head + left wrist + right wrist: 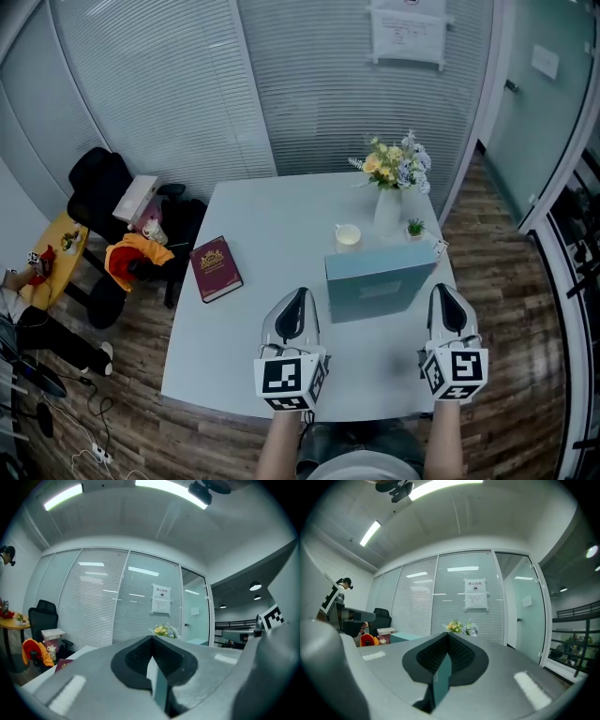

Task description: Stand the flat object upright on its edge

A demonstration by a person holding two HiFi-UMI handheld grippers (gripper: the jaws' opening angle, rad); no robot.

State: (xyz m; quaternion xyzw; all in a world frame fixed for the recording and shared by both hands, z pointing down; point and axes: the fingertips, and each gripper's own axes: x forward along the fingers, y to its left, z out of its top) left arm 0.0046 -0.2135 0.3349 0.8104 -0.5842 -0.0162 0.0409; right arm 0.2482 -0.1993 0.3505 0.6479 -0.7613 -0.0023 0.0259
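Note:
A flat teal box point(380, 279) stands upright on its long edge on the white table point(258, 211), its broad face towards me. My left gripper point(298, 293) sits just off the box's left end and my right gripper point(442, 289) just off its right end. Both point away from me. In the left gripper view the jaws point(152, 638) meet at the tip, with only a thin pale-and-teal sliver in the seam. The right gripper view shows the same closed jaws point(447, 634), and the teal box top point(404, 637) lies off to their left.
A dark red book point(216, 268) lies flat on the table's left part. Behind the box are a white cup point(348, 235), a white vase of flowers point(389, 204) and a tiny potted plant point(415, 228). A black chair point(108, 183) with clutter stands left of the table.

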